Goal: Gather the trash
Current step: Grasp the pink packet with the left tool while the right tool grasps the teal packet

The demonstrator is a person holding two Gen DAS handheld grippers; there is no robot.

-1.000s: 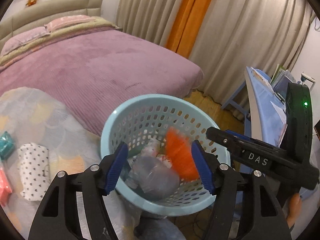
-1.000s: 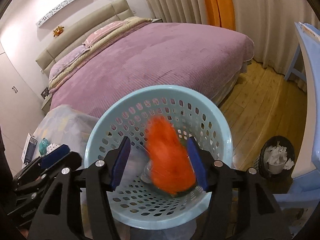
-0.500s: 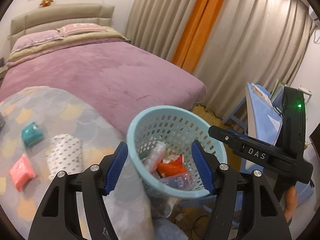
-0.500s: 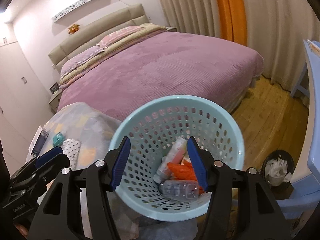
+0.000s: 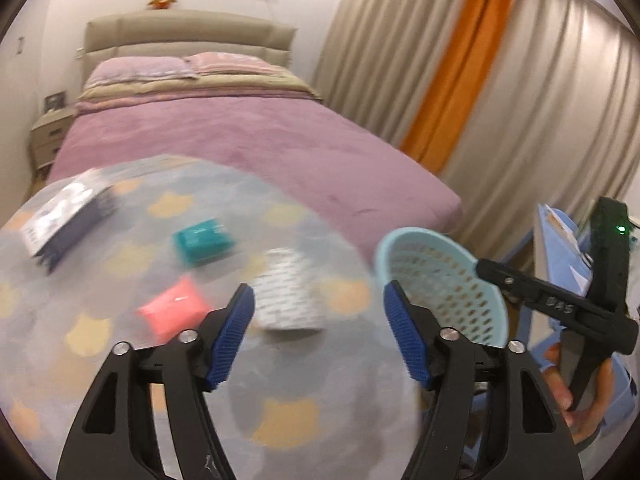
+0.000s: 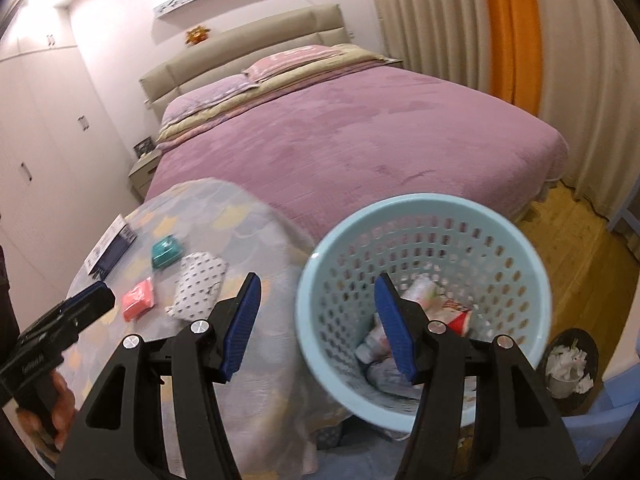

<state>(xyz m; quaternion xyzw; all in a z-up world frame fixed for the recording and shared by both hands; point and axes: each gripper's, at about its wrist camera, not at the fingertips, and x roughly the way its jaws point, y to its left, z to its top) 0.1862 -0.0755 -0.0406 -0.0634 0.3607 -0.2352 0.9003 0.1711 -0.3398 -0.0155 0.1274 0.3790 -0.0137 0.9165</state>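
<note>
A light blue perforated basket (image 6: pixel 424 216) stands beside a round table (image 6: pixel 248 344) and holds a bottle, an orange wrapper and other trash. On the table lie a pink packet (image 5: pixel 174 312), a teal packet (image 5: pixel 204 242), a white dotted pack (image 5: pixel 288 292) and a dark box (image 5: pixel 66 218). My left gripper (image 5: pixel 318 330) is open and empty above the table, just in front of the dotted pack. My right gripper (image 6: pixel 316 322) is open and empty over the basket's left rim. The basket also shows in the left wrist view (image 5: pixel 440 280).
A bed with a purple cover (image 6: pixel 360 128) lies behind the table. Curtains hang at the right. A small dark bin with white paper (image 6: pixel 568 364) stands on the wooden floor right of the basket. A blue desk (image 5: pixel 560 236) is at the right.
The orange wrapper dropped from my right gripper into the basket. Both grippers have swung left, away from the basket and toward the table and its packets.
</note>
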